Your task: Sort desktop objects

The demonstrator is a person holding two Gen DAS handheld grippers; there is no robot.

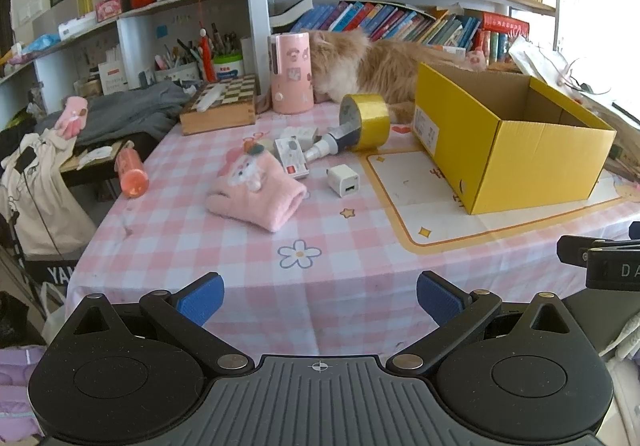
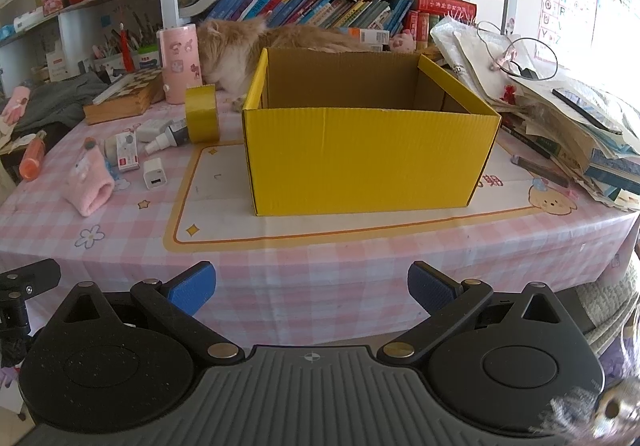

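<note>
Your left gripper (image 1: 318,300) hangs spread wide and empty just off the near edge of the pink checked tablecloth (image 1: 224,246); your right gripper (image 2: 311,288) is likewise spread and empty at the same edge. A bare strip of cloth lies between both grippers and the clutter. The open yellow cardboard box (image 2: 368,158) stands on the yellow-bordered mat, with nothing visible inside. Left of it lie the white charger plug (image 1: 343,180), pink plush glove (image 1: 256,194), small spray bottle (image 1: 326,145) and yellow tape roll (image 1: 366,121), close together. An orange tube (image 1: 131,173) sits at the left edge.
</note>
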